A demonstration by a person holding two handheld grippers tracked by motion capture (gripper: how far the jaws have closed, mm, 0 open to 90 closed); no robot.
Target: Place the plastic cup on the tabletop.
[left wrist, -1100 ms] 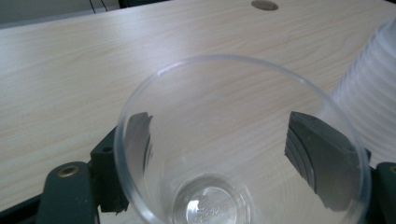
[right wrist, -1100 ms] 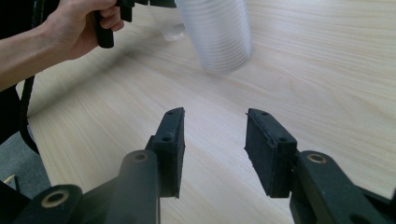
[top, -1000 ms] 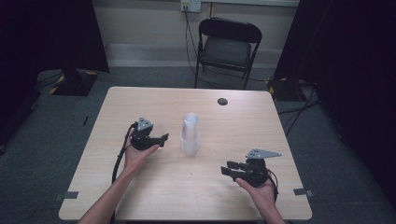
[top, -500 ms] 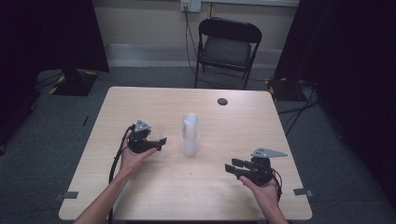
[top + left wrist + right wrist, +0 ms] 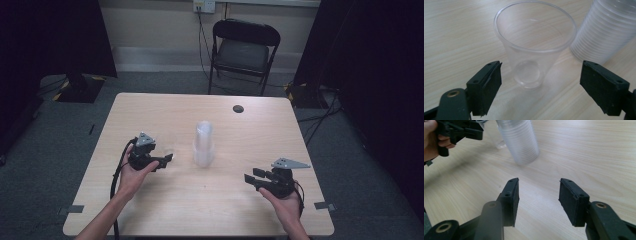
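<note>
A single clear plastic cup stands upright on the wooden table, just ahead of my left gripper. The left gripper's jaws have just been opening; they stand wide either side of the cup's base without touching it. A tall stack of clear cups rises mid-table, right of the left gripper. In the left gripper view the stack is close behind the single cup. My right gripper hovers at the front right, aimed at the stack. The right gripper has just been opening, with nothing between its jaws.
A small dark round object lies near the table's far edge. A black folding chair stands beyond the table. Bare tabletop stretches between the stack and my right gripper. Cables trail from both grippers towards the front edge.
My left gripper has drawn back a little to the left, away from the cup stack. The right hand has stayed almost where it was.
</note>
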